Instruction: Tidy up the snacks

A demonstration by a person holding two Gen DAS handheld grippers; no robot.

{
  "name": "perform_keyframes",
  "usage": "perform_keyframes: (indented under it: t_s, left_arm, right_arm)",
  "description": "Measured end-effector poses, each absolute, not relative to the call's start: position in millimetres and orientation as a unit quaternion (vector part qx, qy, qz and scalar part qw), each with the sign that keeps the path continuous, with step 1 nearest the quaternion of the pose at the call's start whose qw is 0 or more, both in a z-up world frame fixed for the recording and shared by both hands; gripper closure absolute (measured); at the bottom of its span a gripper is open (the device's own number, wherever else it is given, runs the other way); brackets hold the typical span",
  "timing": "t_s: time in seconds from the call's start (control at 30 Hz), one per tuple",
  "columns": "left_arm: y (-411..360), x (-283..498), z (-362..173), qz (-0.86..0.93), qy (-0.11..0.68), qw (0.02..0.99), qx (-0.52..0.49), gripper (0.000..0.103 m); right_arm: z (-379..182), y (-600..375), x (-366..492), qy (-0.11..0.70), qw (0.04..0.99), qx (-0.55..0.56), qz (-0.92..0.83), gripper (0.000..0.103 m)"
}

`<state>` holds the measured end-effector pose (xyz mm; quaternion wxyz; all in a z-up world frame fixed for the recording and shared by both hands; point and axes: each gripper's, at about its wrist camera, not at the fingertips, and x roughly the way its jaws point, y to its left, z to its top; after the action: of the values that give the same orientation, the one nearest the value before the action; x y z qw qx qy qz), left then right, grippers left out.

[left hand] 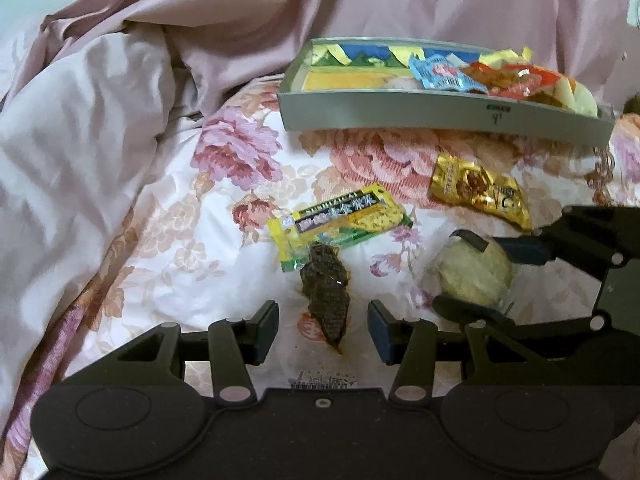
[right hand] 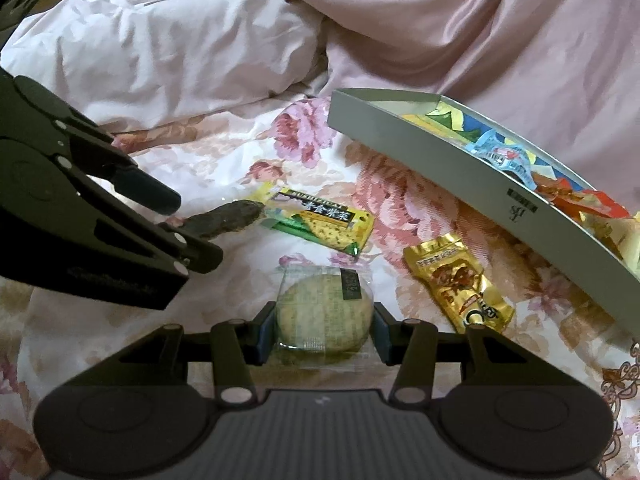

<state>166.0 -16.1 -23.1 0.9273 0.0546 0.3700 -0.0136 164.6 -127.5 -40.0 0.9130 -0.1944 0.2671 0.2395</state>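
**Right tongs on cookie, left tongs spread**

Right tongs (right hand: 325, 330) pinch the round pale cookie in clear wrap (right hand: 323, 312), on the floral bedsheet (right hand: 224, 152). Left tongs (left hand: 323, 326) spread wide, straddling the dark brown wrapped snack (left hand: 326, 292), not gripping. Grey rectangular tray (left hand: 420, 114) holds mixed colourful snack packets (left hand: 492, 76). Yellow-green packet (left hand: 340, 222) and gold foil packet (left hand: 480, 190) lie loose beside it.

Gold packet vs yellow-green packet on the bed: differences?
The gold packet is shiny foil; the yellow-green packet is partly see-through with a dark label strip. The gold one lies alone, nearer the tray; the yellow-green one touches the dark snack. Both lie flat on the floral sheet, outside the tray, ungripped.
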Motion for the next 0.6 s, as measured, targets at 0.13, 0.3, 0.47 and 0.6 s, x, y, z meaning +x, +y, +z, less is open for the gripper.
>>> perform_keyframes:
  t_s: [0.13, 0.3, 0.47, 0.6]
  left_arm:
    - [-17.0, 163.3, -18.0, -0.004, 0.349, 0.936, 0.051, 0.052]
    - [-16.7, 161.1, -9.0, 0.006, 0.325, 0.945, 0.037, 0.052]
    - [-21.2, 166.0, 3.2, 0.013, 0.306, 0.952, 0.023, 0.052]
    - [-28.7, 171.2, 15.2, 0.011, 0.293, 0.956, 0.018, 0.052]
  right_arm:
    - [-38.1, -128.9, 164.7, 0.262, 0.916, -0.192, 0.234, 0.051]
    - [-32.7, -133.6, 165.5, 0.248, 0.924, -0.184, 0.223, 0.051]
    - [-25.1, -137.4, 164.5, 0.235, 0.932, -0.178, 0.213, 0.051]
    - [-14.0, -143.4, 161.5, 0.22, 0.937, -0.17, 0.21, 0.051]
